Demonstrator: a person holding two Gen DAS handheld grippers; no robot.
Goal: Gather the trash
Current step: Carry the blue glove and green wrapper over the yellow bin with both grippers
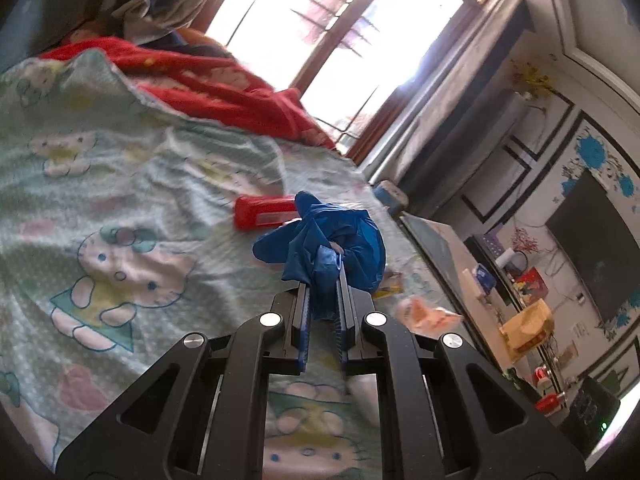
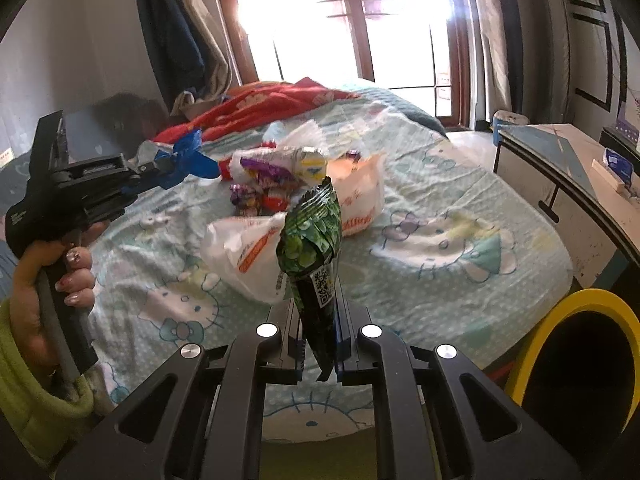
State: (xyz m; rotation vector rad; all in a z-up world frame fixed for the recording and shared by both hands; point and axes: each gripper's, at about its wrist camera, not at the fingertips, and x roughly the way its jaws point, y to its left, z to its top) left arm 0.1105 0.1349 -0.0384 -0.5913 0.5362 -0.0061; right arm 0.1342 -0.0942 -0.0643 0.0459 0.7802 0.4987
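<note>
Trash is lying scattered across the bed point(image 2: 460, 184), and you are holding one piece of it in each gripper. Going from the left, your left hand point(image 2: 52, 280), in a green sleeve point(image 2: 24, 392), is gripping the handle of the left gripper point(image 1: 323, 280), whose fingers are clenching a crumpled blue plastic wrapper point(image 1: 324, 240); no writing is showing on it. Just beyond it in the left wrist view a red packet point(image 1: 266, 211) is lying flat on the cartoon-cat sheet point(image 1: 120, 272), its label too blurred to read. Toward the middle of the bed, white plastic bags point(image 2: 248, 256) with orange lettering are resting beside a heap of purple, red and yellow snack wrappers point(image 2: 264, 176); that lettering is too smeared to make out. In front of them your right gripper point(image 2: 318, 320) is pinching a green and black snack wrapper point(image 2: 314, 248) upright by its lower end, and a white QR code is showing on its black strip, with no brand name legible. At the far right, a yellow-rimmed bin point(image 2: 584, 344) is standing beside the bed, its dark mouth facing you.
</note>
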